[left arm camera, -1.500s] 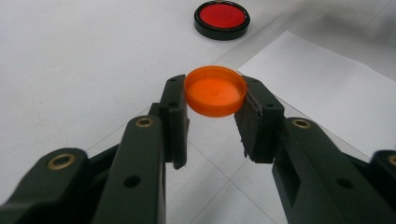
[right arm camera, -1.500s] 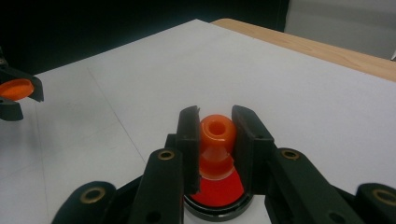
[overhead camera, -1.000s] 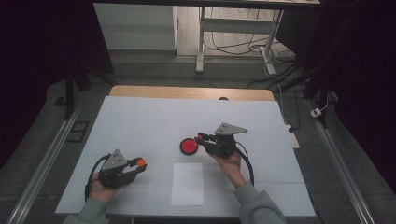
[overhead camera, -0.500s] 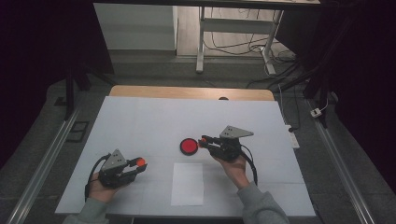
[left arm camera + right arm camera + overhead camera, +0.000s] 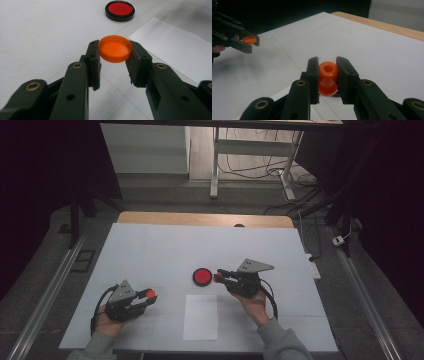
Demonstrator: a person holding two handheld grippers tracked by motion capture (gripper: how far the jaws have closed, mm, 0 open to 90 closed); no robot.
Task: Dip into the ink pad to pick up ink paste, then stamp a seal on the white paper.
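Grippers both grip: left gripper (image 5: 149,294) clamps an orange cap (image 5: 115,48) flat, right gripper (image 5: 218,277) pinches an orange stamp body (image 5: 327,78). Black-rimmed red ink pad (image 5: 202,276) lies just beside the right gripper, apparently not touching, with the left well apart.

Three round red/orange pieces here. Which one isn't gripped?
The red disc in the black ring, lying flat on the table. The orange cap and the orange spool-shaped piece each sit clamped in a hand-held gripper.

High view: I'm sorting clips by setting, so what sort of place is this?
Probably a lab recording station: a white-covered table in a dark room, floor cables beyond it, and handheld grippers, left and right.
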